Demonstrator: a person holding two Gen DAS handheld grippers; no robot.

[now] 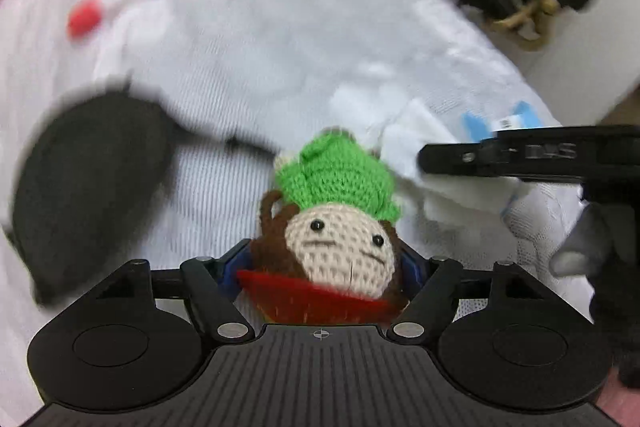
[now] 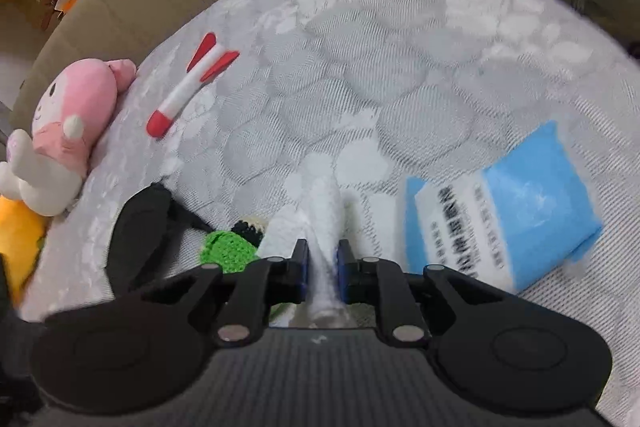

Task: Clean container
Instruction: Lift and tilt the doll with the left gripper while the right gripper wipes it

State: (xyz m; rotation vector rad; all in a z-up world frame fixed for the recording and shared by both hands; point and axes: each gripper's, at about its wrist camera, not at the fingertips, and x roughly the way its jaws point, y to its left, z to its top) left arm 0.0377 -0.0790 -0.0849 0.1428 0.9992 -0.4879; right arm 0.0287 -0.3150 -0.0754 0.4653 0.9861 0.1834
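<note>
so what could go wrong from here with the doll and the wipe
1. The left gripper has the crochet doll only by its head, so it may slip or swing loose.
2. The white wipe in the right gripper hangs close beside the doll and could snag on its green yarn.
3. The black pouch lies next to the doll and might get dragged along.

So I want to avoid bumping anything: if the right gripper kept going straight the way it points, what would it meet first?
The right gripper, shut on a white tissue, would probably reach bare patterned bedcover first. The blue tissue pack lies off to one side, though depth is unclear.
</note>
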